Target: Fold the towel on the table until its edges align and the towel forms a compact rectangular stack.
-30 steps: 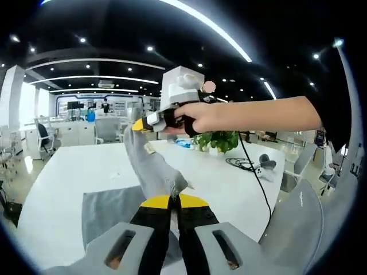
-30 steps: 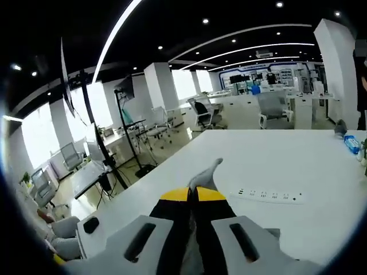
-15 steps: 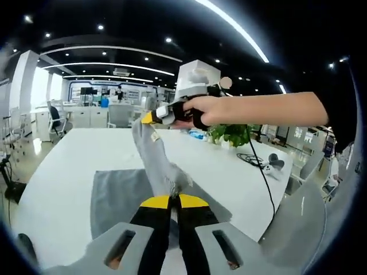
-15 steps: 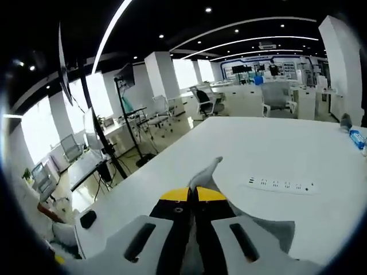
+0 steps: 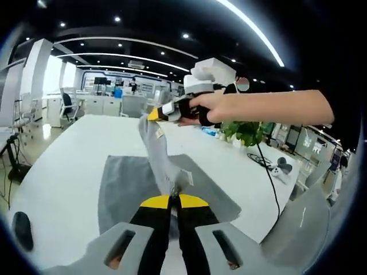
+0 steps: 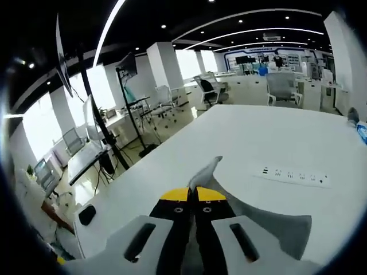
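Note:
A grey towel (image 5: pixel 129 186) lies partly flat on the white table (image 5: pixel 63 166), with one edge lifted into a taut strip. My left gripper (image 5: pixel 170 200) is shut on the near corner of that strip. The right gripper (image 5: pixel 155 115), held by a person's hand (image 5: pixel 209 109), pinches the far corner higher up. In the right gripper view my right gripper (image 6: pixel 192 194) is shut on a towel corner (image 6: pixel 205 172) that pokes up past its yellow tips, and more grey towel (image 6: pixel 269 226) hangs below to the right.
A white power strip (image 6: pixel 293 176) lies on the table beyond the towel. A potted plant (image 5: pixel 248 132), a black cable and a controller (image 5: pixel 281 169) sit at the table's far right. A dark object (image 5: pixel 21 231) rests near the left edge. Office chairs and desks stand around.
Both grippers have moved with the lifted towel edge, and more of the flat towel and table now shows beneath. Both stay shut on their corners.

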`<state>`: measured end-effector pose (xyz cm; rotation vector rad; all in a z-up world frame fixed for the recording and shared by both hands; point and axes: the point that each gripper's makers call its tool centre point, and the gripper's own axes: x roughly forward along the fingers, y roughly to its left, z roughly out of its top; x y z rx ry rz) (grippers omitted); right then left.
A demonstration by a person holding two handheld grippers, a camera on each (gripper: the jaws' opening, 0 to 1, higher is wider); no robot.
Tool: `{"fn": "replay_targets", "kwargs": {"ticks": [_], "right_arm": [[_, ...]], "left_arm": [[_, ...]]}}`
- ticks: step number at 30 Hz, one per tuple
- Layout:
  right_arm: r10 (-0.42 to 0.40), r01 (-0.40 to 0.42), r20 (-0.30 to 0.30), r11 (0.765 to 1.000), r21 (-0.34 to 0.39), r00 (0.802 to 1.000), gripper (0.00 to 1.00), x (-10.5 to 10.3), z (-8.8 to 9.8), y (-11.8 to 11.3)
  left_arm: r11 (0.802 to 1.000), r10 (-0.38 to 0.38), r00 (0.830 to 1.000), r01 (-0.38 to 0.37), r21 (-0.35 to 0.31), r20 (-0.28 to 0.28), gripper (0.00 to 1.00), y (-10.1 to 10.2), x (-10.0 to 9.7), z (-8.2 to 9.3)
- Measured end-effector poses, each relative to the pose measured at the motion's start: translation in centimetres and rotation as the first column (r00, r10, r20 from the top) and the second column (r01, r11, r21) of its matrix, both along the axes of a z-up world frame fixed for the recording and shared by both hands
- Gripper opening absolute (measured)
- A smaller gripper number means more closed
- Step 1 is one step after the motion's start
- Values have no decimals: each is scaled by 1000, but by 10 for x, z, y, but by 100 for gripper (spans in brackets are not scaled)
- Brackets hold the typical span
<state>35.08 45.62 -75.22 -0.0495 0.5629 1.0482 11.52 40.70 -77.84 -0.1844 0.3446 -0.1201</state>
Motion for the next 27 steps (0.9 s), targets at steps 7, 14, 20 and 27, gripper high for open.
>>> {"fn": "replay_targets", "kwargs": {"ticks": [7,14,20,27], "right_arm": [[26,-27,-15,999,-21,1000,0,-4,-16,18],[26,-27,-33,999,-40,999,0,-8,-36,35],[17,-20,-60,999,-49,998,0,-10,-53,49],[30,-33,-64,998,-56,998,0,-16,-72,68]], "left_arm": [[999,39,999,-39,-22,-33,4,15,-3,-16],[997,68,995,-71,-42,-78,4,27,-6,-35],[992,92,989,-101,-72,-112,4,34,-7,-52],[979,136,978,-157,-132,-155,4,48,-12,-76]]}}
